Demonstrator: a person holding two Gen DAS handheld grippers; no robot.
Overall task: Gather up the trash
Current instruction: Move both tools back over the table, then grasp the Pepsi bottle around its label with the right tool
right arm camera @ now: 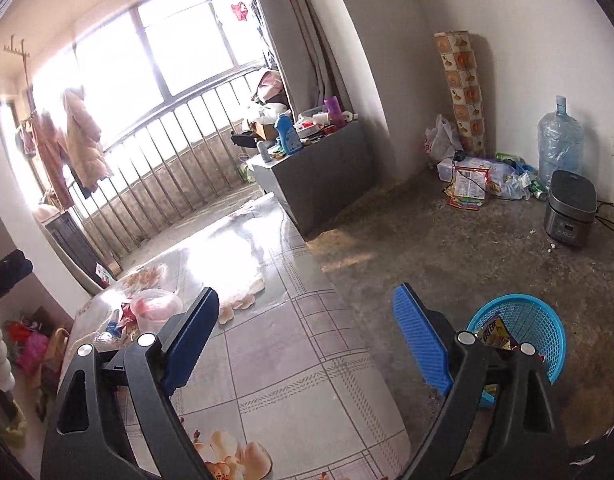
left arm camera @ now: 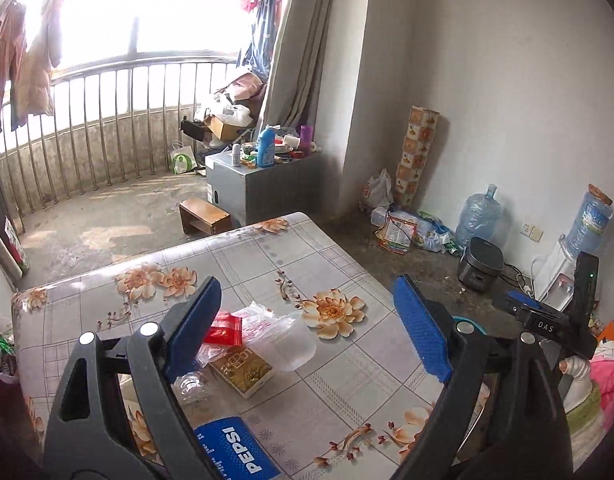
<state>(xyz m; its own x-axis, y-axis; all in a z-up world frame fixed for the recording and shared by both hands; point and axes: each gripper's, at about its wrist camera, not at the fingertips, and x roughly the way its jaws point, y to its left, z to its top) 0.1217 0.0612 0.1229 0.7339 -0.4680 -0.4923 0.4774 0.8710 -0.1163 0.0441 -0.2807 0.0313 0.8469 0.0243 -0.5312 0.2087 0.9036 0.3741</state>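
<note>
Over the flowered table (left arm camera: pixel 339 384) my left gripper (left arm camera: pixel 307 320) stands open with nothing between its blue pads. Below it lies a heap of trash: a red wrapper (left arm camera: pixel 223 330), a clear plastic tub (left arm camera: pixel 291 344), a tan carton (left arm camera: pixel 243 372), a crumpled clear bottle (left arm camera: pixel 189 388) and a blue Pepsi label (left arm camera: pixel 235 452). My right gripper (right arm camera: pixel 307 336) is open and empty above the table's edge (right arm camera: pixel 347 320). To its right a blue mesh basket (right arm camera: pixel 541 320) sits on the floor with a snack wrapper (right arm camera: pixel 495 332) in it. The trash heap (right arm camera: pixel 147 312) shows at that view's left.
A rice cooker (right arm camera: pixel 571 212) with its cord, a water jug (right arm camera: pixel 559 140) and a pile of bags (right arm camera: pixel 479 180) line the far wall. A grey cabinet (left arm camera: pixel 259 188) cluttered with bottles and a small wooden stool (left arm camera: pixel 205 216) stand beyond the table. A water dispenser (left arm camera: pixel 563 280) is at right.
</note>
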